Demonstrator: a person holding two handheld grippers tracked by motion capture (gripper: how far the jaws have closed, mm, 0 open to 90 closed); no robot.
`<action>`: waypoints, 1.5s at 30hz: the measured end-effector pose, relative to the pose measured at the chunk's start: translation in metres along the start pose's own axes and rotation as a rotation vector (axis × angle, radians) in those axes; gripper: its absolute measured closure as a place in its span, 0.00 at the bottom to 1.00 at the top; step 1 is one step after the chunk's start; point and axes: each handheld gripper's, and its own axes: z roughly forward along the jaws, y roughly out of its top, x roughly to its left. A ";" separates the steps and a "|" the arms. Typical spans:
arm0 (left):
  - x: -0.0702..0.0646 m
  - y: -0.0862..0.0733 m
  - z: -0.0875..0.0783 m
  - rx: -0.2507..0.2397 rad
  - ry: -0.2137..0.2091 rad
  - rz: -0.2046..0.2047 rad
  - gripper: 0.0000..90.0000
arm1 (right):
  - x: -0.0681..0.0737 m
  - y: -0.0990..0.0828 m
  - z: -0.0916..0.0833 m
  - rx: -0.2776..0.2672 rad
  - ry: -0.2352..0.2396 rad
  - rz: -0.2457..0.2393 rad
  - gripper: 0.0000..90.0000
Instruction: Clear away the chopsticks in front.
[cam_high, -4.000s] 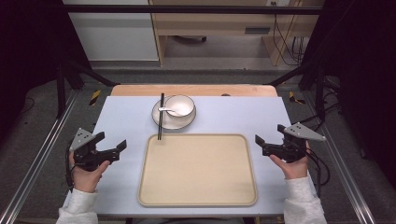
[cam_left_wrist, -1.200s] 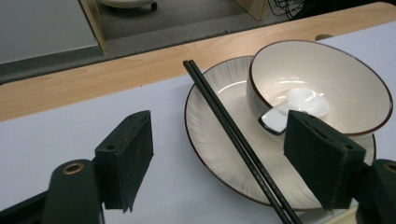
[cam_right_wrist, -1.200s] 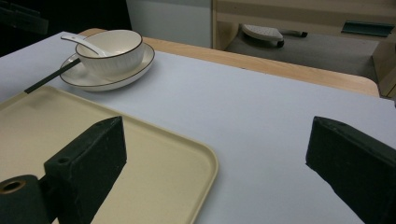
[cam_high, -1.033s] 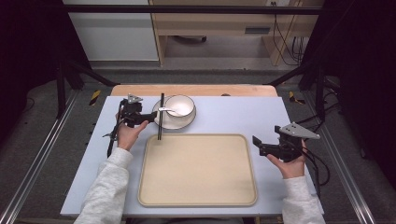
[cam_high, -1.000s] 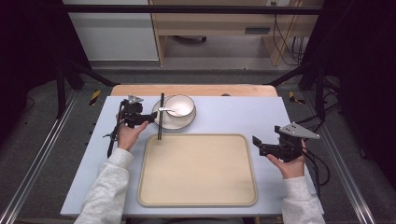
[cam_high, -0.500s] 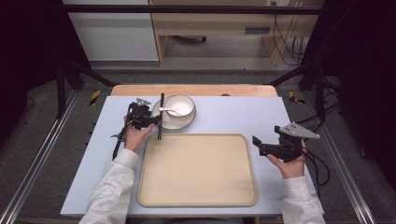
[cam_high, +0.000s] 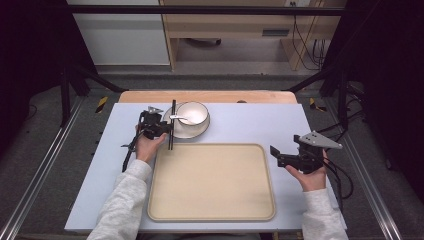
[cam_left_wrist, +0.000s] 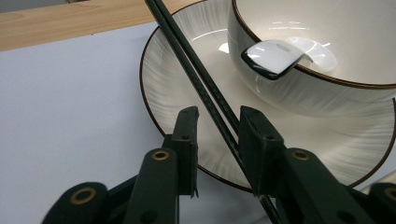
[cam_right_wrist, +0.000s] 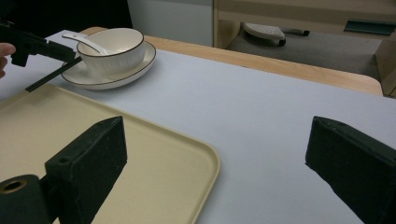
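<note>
Two black chopsticks (cam_left_wrist: 205, 88) lie across the plate's (cam_left_wrist: 173, 88) left rim near the desk's far edge, between the left gripper's (cam_left_wrist: 217, 140) parted jaws; contact cannot be told. Their near ends are hidden behind the jaw. The bowl (cam_left_wrist: 327, 70) is cut off; a spoon (cam_left_wrist: 275, 58) rests inside. Right gripper (cam_right_wrist: 215, 163) hangs wide open beside the tray's (cam_right_wrist: 154, 154) right edge.

Even overhead light, dark surroundings, glare inside the bowl (cam_left_wrist: 327, 42), slightly soft focus.

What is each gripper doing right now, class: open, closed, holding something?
Left gripper: open, jaws either side of the black chopsticks, not clamped.
Right gripper: wide open, empty.
</note>
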 end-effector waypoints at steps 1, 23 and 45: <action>0.000 0.000 0.001 0.000 0.003 -0.002 0.79 | 0.000 0.000 0.000 0.000 0.000 0.001 0.06; -0.002 0.002 0.004 0.015 0.064 0.007 0.90 | 0.000 0.000 0.001 0.001 -0.002 -0.001 0.06; 0.000 0.010 0.020 0.035 0.070 0.012 0.95 | 0.000 0.000 0.000 0.001 0.001 0.000 0.07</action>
